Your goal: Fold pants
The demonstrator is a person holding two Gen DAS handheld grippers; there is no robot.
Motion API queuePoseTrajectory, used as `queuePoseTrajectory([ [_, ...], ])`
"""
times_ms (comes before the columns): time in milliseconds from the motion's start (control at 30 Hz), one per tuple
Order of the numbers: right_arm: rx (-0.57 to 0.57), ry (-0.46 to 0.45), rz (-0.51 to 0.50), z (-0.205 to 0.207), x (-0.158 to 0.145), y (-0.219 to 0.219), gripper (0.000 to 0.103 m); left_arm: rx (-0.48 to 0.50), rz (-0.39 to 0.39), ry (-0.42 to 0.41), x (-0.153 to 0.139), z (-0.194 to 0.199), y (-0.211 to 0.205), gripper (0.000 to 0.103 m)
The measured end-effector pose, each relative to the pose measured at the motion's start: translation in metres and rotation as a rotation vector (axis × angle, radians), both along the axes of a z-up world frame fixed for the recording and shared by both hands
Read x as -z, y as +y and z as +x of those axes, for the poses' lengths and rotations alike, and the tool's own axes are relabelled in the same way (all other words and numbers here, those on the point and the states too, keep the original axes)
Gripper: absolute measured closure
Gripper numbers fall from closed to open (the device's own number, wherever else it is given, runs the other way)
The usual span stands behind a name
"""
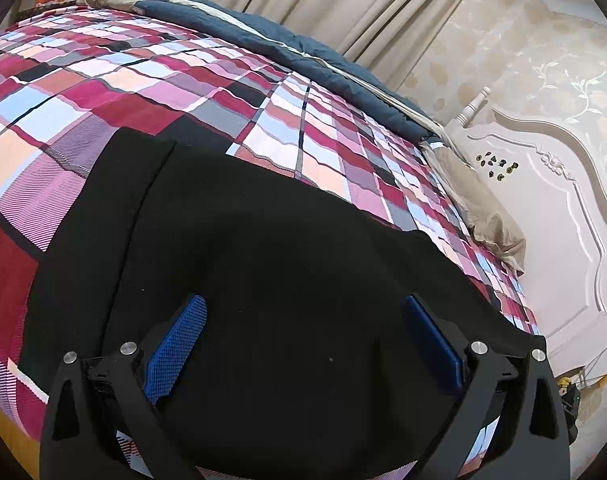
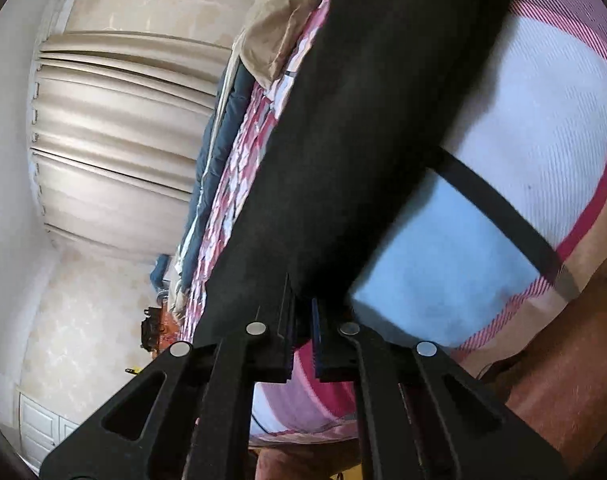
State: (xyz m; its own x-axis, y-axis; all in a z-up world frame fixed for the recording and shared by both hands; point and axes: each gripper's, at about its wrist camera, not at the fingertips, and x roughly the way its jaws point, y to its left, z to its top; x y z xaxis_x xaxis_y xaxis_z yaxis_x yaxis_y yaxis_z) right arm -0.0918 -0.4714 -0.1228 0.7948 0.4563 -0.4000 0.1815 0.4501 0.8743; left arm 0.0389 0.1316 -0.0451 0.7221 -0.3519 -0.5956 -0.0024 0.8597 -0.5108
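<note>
The right hand-held gripper (image 2: 301, 320) is pinching the pants (image 2: 375, 120) at the bed's (image 2: 523, 140) near edge. The left hand-held gripper (image 1: 303, 344) is hovering spread over them. Gripping so little cloth is risking a slip.

The bed (image 1: 263, 92) is covered by a plaid sheet (image 1: 151, 80) in crimson, pink, pale blue, peach and grey, crossed by thin dark lines; the black pants (image 1: 283, 264) lie spread flat on its near part, reaching up toward the middle. Along the far side a dark blue quilt (image 1: 303, 56) with a beige lining lies bunched in a long ridge; a tan pillow (image 1: 475, 208) rests at the head end, beside the white carved headboard (image 1: 551, 208).
</note>
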Motion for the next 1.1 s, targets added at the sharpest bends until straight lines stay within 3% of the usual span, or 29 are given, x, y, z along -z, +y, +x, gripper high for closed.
queuePoseTrajectory([
  [267, -0.111, -0.053, 0.073, 0.019, -0.001, 0.034, 0.078, -0.011, 0.029, 0.001, 0.001, 0.002, -0.003, 0.006],
  [400, -0.196, -0.033, 0.089, 0.034, 0.005, 0.062, 0.078, -0.006, 0.016, 0.001, 0.002, 0.002, 0.000, 0.006],
  [433, -0.210, -0.030, 0.083, 0.036, 0.004, 0.068, 0.082, -0.006, 0.015, 0.001, 0.002, 0.002, 0.000, 0.006],
  [467, -0.226, -0.026, 0.057, 0.037, 0.003, 0.073, 0.096, -0.005, 0.014, 0.000, 0.002, 0.002, 0.000, 0.006],
  [500, -0.239, -0.012, 0.024, 0.038, 0.002, 0.077, 0.097, -0.005, 0.016, 0.000, 0.002, 0.002, 0.000, 0.006],
  [567, -0.232, 0.015, -0.012, 0.035, 0.004, 0.078, 0.097, -0.003, 0.022, -0.004, 0.002, 0.002, 0.000, 0.006],
  [667, -0.239, 0.015, 0.027, 0.036, 0.009, 0.075, 0.097, 0.003, 0.033, -0.009, 0.002, 0.002, -0.002, 0.006],
  [833, -0.306, 0.017, -0.036, 0.024, -0.006, 0.066, 0.092, 0.013, 0.042, -0.013, 0.002, 0.001, -0.003, 0.006],
  [967, -0.268, -0.039, -0.138, 0.010, -0.051, 0.025, 0.055, 0.026, 0.037, -0.014, 0.003, 0.001, -0.002, 0.006],
  [1067, -0.156, -0.122, -0.232, -0.002, -0.094, -0.037, 0.035, 0.038, 0.034, -0.018, 0.003, 0.000, -0.001, 0.006],
  [1100, -0.121, -0.141, -0.275, -0.004, -0.107, -0.060, 0.035, 0.039, 0.030, -0.021, 0.003, -0.001, -0.001, 0.006],
])
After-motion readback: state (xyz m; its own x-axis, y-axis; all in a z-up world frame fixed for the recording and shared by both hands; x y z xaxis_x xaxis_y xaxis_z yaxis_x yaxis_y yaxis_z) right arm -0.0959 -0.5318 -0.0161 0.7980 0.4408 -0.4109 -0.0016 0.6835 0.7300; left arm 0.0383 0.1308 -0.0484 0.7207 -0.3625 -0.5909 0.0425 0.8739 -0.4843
